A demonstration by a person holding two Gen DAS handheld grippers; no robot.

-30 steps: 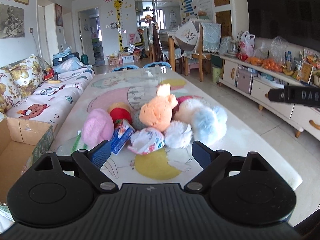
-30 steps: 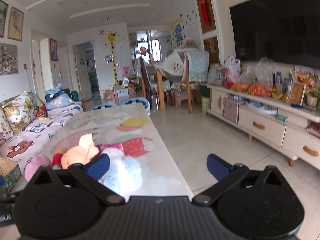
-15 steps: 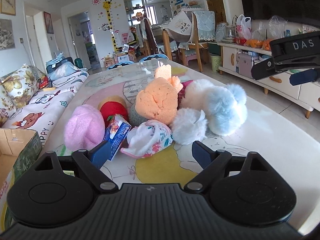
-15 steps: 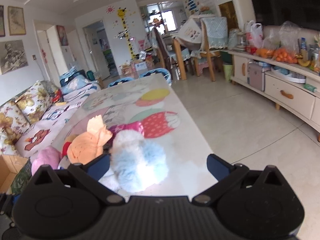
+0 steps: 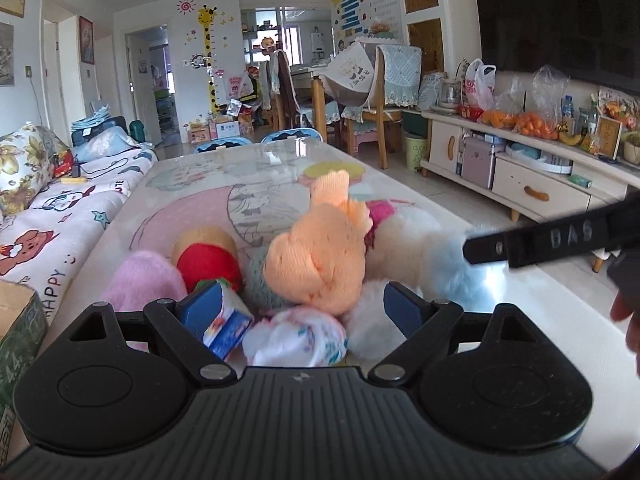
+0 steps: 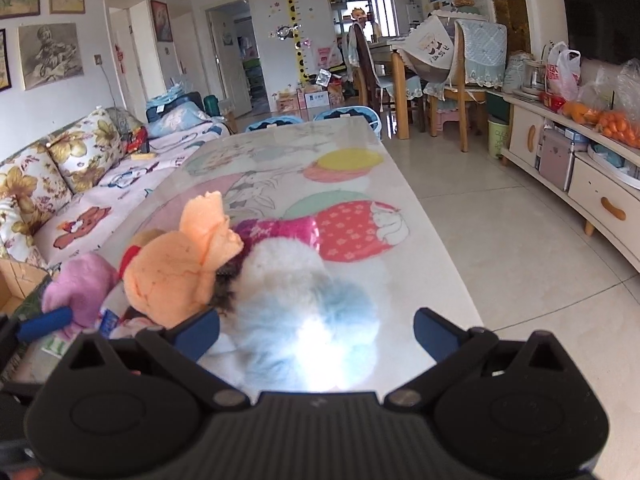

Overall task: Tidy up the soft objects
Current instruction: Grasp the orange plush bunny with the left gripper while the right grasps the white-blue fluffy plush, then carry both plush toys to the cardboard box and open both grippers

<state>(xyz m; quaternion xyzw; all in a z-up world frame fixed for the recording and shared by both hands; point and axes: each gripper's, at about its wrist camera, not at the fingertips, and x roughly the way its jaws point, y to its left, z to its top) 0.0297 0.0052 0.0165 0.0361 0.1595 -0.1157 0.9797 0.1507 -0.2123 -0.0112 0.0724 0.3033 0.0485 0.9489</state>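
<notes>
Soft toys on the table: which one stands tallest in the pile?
The orange knitted toy; its raised flap tops the pink fluffy ball and pale blue pompom.

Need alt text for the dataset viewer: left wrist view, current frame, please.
Open left tongs hover low over a pile of soft toys on a cartoon-print table: an orange plush in the middle, pink plush and red ball to the left, a floral cloth nearest. The right tongs enter from the right edge.

Daylight is flooding in from the back windows; glare is blowing out the fluffy pale-blue plush toy; fisheye is bending edges.
</notes>
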